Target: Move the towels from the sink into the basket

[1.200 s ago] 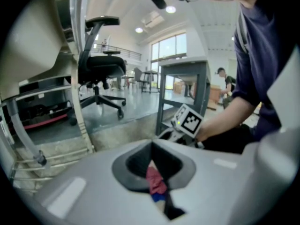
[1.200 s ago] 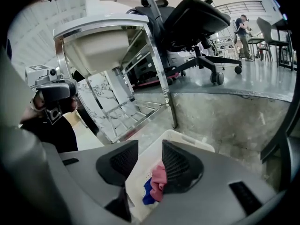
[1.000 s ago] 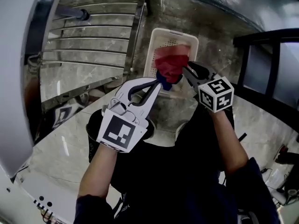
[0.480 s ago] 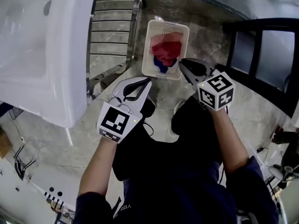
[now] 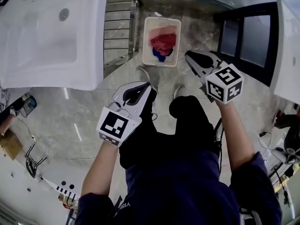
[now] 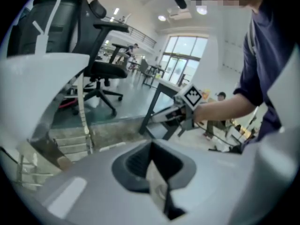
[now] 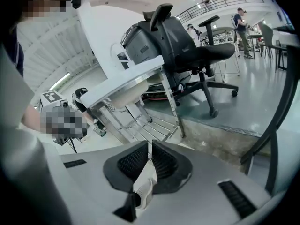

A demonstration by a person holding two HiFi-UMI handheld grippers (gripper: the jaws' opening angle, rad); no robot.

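The 2 towels lie in the basket [image 5: 146, 36] on the floor, ahead of and below both grippers: the red towel [image 5: 164, 42], with the blue towel [image 5: 161, 56] on its near side. The sink [image 5: 42, 41], nearer your left gripper [image 5: 151, 87], shows no towel. That gripper's fingers are together and empty. The right gripper [image 5: 187, 55] has just been closing its fingers, and nothing is between them.
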